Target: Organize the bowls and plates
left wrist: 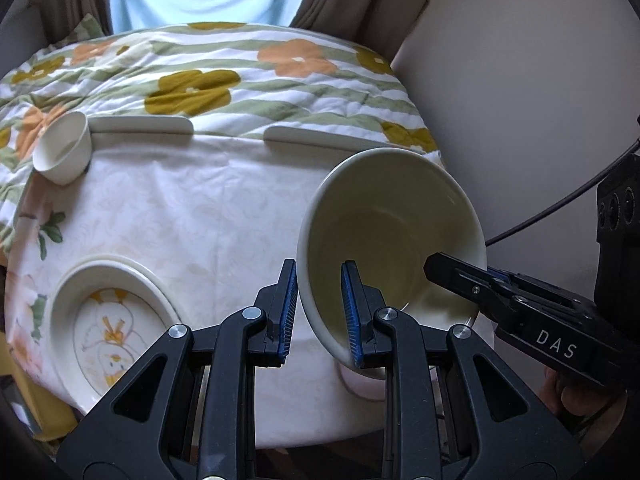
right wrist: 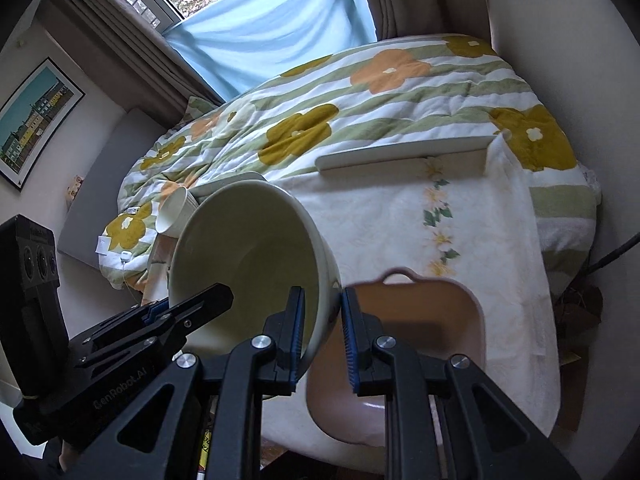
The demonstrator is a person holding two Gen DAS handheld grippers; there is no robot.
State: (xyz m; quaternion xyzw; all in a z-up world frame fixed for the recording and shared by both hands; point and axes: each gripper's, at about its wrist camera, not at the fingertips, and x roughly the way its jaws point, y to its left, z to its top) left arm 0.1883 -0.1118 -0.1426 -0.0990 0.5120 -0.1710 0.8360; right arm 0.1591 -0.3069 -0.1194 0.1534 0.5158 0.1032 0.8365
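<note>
- where the left gripper (left wrist: 322, 312) meets the cream bowl (left wrist: 390, 236), its blue pads are clamped on the near-left rim, one pad outside the wall and one inside.
- the right gripper (right wrist: 322, 330) is clamped likewise on the opposite rim of the same bowl, one pad inside and one outside; in the left wrist view it enters from the right edge with a hand (left wrist: 576, 396) partly visible beneath it.
- the bowl is held between both grippers, tilted with its empty interior facing the cameras, above the table's white cloth (left wrist: 192, 216).
- just right of the bowl in the right wrist view, a pink handled basin (right wrist: 420, 320) sits on the cloth, empty.
- to the left, a white plate with a bird motif (left wrist: 108, 320) rests near the table's edge.
- farther off, a small white cup (left wrist: 64, 148) lies tilted at the far left corner.
- two flat white plates (left wrist: 140, 123) lie along the far edge, touching a floral quilt (left wrist: 224, 76).
- blue curtain (right wrist: 272, 24) hangs beyond the quilt.
</note>
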